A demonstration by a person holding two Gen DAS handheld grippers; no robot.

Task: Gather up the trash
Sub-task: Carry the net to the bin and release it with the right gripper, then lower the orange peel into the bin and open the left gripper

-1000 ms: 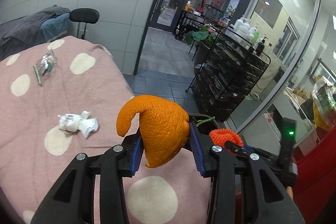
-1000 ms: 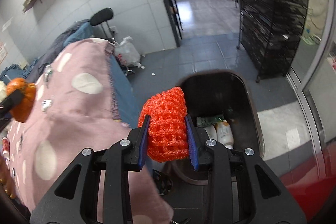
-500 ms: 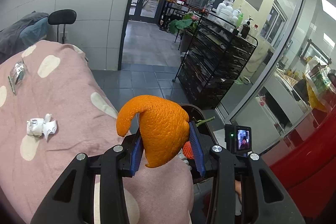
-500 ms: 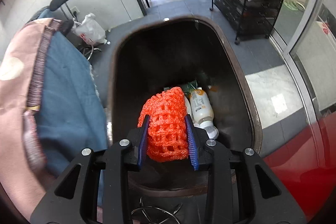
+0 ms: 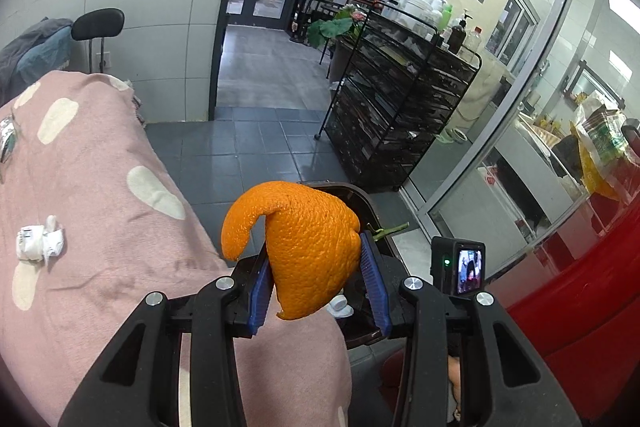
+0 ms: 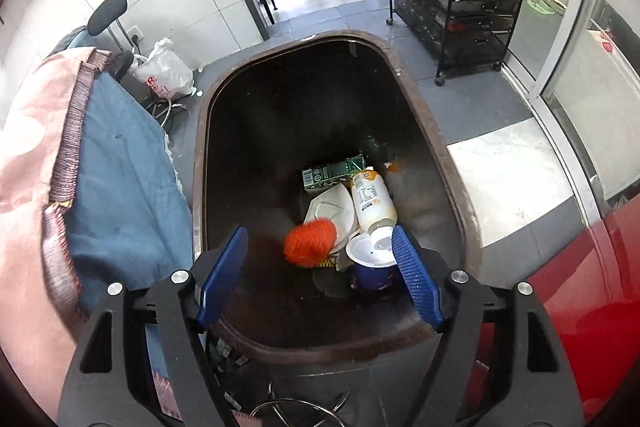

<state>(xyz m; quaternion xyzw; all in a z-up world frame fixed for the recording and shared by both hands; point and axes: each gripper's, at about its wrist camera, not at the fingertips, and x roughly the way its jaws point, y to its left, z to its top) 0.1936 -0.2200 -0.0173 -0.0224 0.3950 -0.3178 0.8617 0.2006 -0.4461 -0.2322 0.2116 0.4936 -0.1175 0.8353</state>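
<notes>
My left gripper point(image 5: 316, 279) is shut on an orange peel point(image 5: 304, 243) and holds it at the edge of the pink spotted table cover point(image 5: 100, 211), just before the dark trash bin point(image 5: 366, 205). My right gripper point(image 6: 320, 267) is open and empty above the bin point(image 6: 208, 131). An orange foam net point(image 6: 310, 241) lies inside the bin beside a white mask, a plastic bottle point(image 6: 374, 201), a green carton and a cup. A crumpled white wrapper point(image 5: 38, 243) lies on the cover at the left.
A clear wrapper point(image 5: 8, 143) lies at the cover's far left edge. A black wire rack point(image 5: 400, 115) stands behind the bin, a chair point(image 5: 98, 27) and white bag point(image 6: 162, 75) by the wall. A red surface point(image 6: 580, 287) is at the right.
My right gripper opened and the orange foam net dropped into the bin. My left gripper moved right toward the bin with the peel still held.
</notes>
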